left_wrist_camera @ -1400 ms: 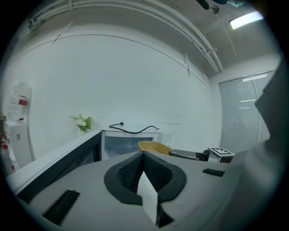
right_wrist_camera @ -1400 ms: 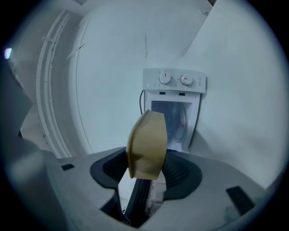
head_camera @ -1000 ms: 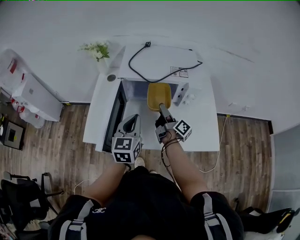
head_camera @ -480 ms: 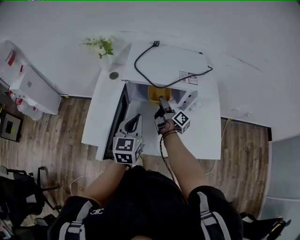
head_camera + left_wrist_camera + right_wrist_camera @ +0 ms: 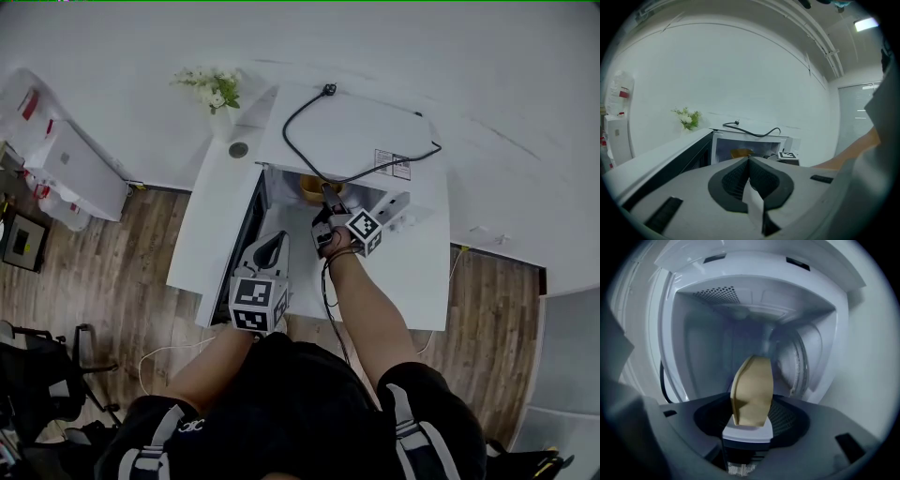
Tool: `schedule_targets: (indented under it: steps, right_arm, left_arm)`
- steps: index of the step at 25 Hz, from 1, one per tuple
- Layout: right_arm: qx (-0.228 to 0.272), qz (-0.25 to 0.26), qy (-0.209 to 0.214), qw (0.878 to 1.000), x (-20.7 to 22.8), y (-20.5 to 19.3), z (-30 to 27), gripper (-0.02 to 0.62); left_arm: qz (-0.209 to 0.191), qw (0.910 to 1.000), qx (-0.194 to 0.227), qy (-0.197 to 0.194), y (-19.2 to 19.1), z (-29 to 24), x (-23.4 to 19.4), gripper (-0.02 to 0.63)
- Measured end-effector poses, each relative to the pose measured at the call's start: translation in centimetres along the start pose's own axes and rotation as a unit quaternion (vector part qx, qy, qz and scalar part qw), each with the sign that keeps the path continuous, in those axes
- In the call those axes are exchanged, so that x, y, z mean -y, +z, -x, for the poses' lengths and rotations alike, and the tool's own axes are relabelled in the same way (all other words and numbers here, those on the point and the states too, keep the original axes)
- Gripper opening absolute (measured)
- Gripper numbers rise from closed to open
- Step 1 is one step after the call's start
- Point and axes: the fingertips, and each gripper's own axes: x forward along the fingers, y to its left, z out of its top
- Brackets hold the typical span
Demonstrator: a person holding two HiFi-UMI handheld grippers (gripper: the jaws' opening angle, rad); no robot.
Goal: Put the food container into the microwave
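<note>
A yellow food container (image 5: 311, 187) sits in the mouth of the white microwave (image 5: 366, 131), half hidden under its top. My right gripper (image 5: 325, 198) is shut on the container's near edge. In the right gripper view the container (image 5: 752, 391) stands edge-on between the jaws, with the microwave's white cavity (image 5: 740, 333) all around it. My left gripper (image 5: 272, 249) hangs shut and empty in front of the open door, left of the right arm. The left gripper view has the shut left gripper (image 5: 749, 160) pointing at the microwave (image 5: 750, 139), where the container (image 5: 740, 153) shows faintly.
The microwave door (image 5: 247, 246) swings open to the left. A black power cord (image 5: 349, 172) lies on the microwave's top. A vase of white flowers (image 5: 218, 94) stands at the back left of the white table (image 5: 211, 220). A white cabinet (image 5: 67, 173) stands at far left.
My right gripper has moved forward with the container, from the table in front of the microwave into the cavity's mouth. The left gripper has stayed shut near the door.
</note>
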Motion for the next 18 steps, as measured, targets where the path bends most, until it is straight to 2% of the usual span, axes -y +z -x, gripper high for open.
schedule_targets:
  steps: [5,9,13,18]
  right_arm:
    - [0.006,0.004,-0.022,1.000,0.8,0.4,-1.2,0.232]
    - [0.006,0.063,-0.073,0.995,1.6,0.8,-1.4,0.233]
    - [-0.023,0.149,-0.131,0.980,2.2,0.4,-1.4,0.247]
    - [-0.041,0.236,-0.167,0.956,2.3,1.1,-0.8,0.366]
  left_arm:
    - [-0.006,1.0000,0.000,0.001,0.0,0.0,-0.3,0.000]
    - [0.003,1.0000,-0.002,-0.006,-0.1,-0.3,-0.3,0.000]
    - [0.002,0.9999,-0.005,-0.010,-0.2,-0.7,-0.3,0.000]
    - [0.002,0.9998,-0.003,-0.018,0.2,-1.4,0.0,0.000]
